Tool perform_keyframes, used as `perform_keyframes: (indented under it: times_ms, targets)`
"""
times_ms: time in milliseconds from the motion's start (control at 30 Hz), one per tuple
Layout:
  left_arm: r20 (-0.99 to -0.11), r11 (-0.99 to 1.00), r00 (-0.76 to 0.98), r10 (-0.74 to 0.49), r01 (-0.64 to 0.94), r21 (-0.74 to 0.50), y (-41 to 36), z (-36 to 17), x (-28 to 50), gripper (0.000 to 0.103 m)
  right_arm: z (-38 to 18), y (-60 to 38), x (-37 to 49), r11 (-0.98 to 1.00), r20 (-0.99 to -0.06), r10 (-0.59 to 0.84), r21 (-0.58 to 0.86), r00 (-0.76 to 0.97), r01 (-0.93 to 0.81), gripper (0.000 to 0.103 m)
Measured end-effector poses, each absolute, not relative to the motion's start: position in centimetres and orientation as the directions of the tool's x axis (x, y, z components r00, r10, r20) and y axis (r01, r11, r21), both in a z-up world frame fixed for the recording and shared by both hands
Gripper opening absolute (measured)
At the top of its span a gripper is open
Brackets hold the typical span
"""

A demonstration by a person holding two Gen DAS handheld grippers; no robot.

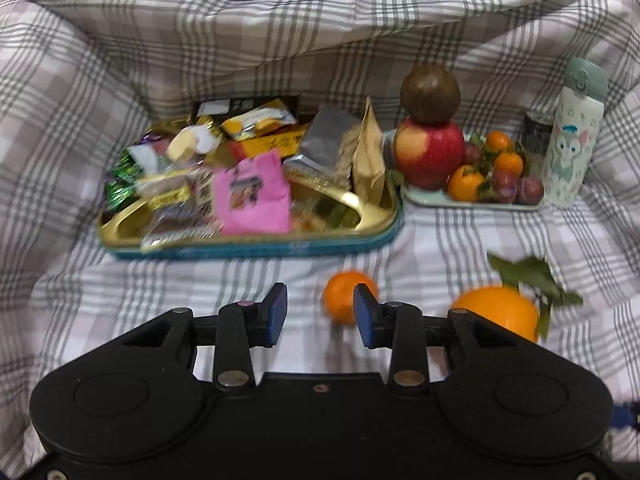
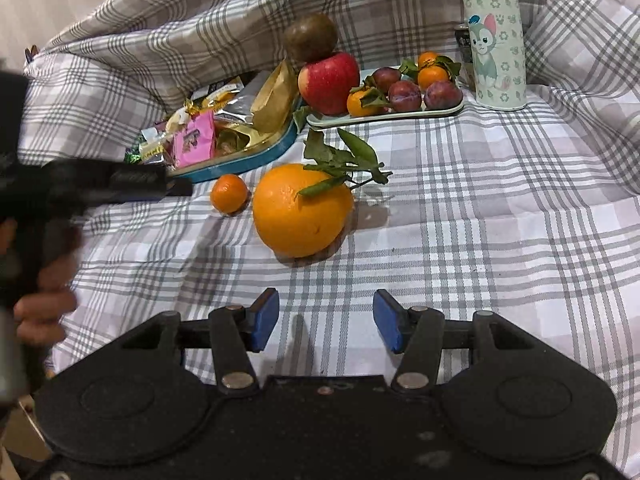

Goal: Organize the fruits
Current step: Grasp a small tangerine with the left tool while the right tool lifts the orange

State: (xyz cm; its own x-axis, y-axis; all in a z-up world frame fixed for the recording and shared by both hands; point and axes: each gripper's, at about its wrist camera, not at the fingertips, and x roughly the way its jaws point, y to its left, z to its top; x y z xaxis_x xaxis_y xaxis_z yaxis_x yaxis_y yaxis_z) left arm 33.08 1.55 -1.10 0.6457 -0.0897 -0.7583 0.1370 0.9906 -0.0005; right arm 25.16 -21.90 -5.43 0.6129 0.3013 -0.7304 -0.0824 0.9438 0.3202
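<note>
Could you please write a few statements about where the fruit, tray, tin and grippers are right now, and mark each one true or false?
1. The large orange lies on the checked cloth, outside the fruit tray. True.
2. The brown round fruit sits on top of the red apple. True.
3. The right gripper is gripping the small mandarin. False: its jaws are open and empty, and the mandarin lies on the cloth.
4. The snack tin is empty. False: it is piled with packets.
5. The cat-print bottle is lying on its side. False: it stands upright beside the fruit tray.
</note>
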Motion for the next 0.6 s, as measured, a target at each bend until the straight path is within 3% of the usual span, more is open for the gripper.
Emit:
perform_keyframes:
  times_ms: [167, 467, 600]
  targets:
    - [-0.755, 0.984, 0.64, -0.14, 0.175, -0.033, 0.6, -1.7, 33.9, 0.045, -5.1, -22.9, 24.6, 0.938, -0.721, 0.31, 0.339, 0.619, -0.075, 0.056]
    - [-0.767, 0.987, 0.636, -0.088, 0.161, 0.02, -0.5, -3.5, 34.7, 0.045, -5.4, -23.3, 24.6, 0.932, -0.719, 0.321, 0.357, 0.617, -0.069, 0.056]
    - [-0.769, 0.987, 0.635, -0.077, 0.16, 0.034, -0.7, -4.2, 35.0, 0.051, -5.6, -23.3, 24.7, 0.929, -0.719, 0.326, 0.363, 0.614, -0.068, 0.056]
